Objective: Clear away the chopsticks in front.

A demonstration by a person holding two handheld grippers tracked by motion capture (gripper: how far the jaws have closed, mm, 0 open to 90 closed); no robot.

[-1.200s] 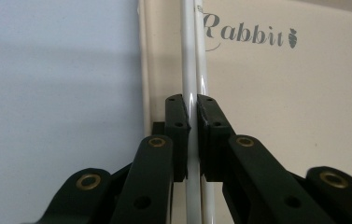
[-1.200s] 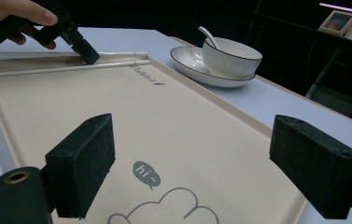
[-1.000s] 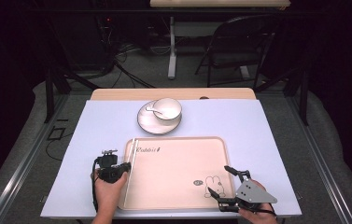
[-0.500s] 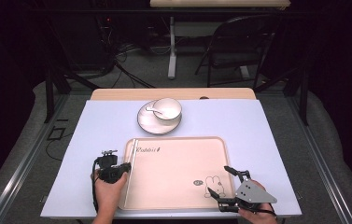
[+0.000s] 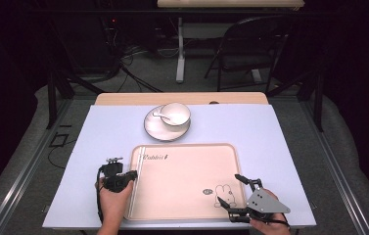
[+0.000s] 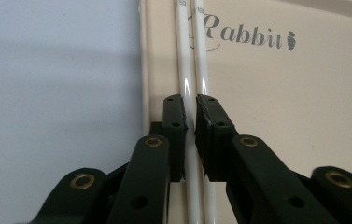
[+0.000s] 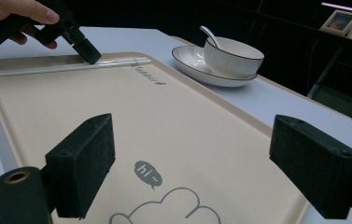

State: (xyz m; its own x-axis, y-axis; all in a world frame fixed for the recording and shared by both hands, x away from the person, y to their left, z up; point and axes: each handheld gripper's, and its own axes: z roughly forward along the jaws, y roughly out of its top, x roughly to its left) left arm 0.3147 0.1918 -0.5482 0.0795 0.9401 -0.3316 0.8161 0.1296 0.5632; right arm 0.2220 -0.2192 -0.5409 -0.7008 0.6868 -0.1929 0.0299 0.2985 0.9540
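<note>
Left gripper (image 6: 190, 109) jaws: they have just been opening, a touch wider than a second ago, though the gap is only a thin slit.
Between the jaws: the chopsticks (image 6: 185, 56). One of the pair fills the slit, with the pads (image 6: 173, 116) close against its sides. The other runs just beside it, under the edge of one pad.
Where this happens: along the left edge of the tray (image 6: 281, 116), where the chopsticks lie flat inside the rim.
How it shows from above: the widening is too small to make out in the high view. The left gripper view is the one that shows the slit.
</note>
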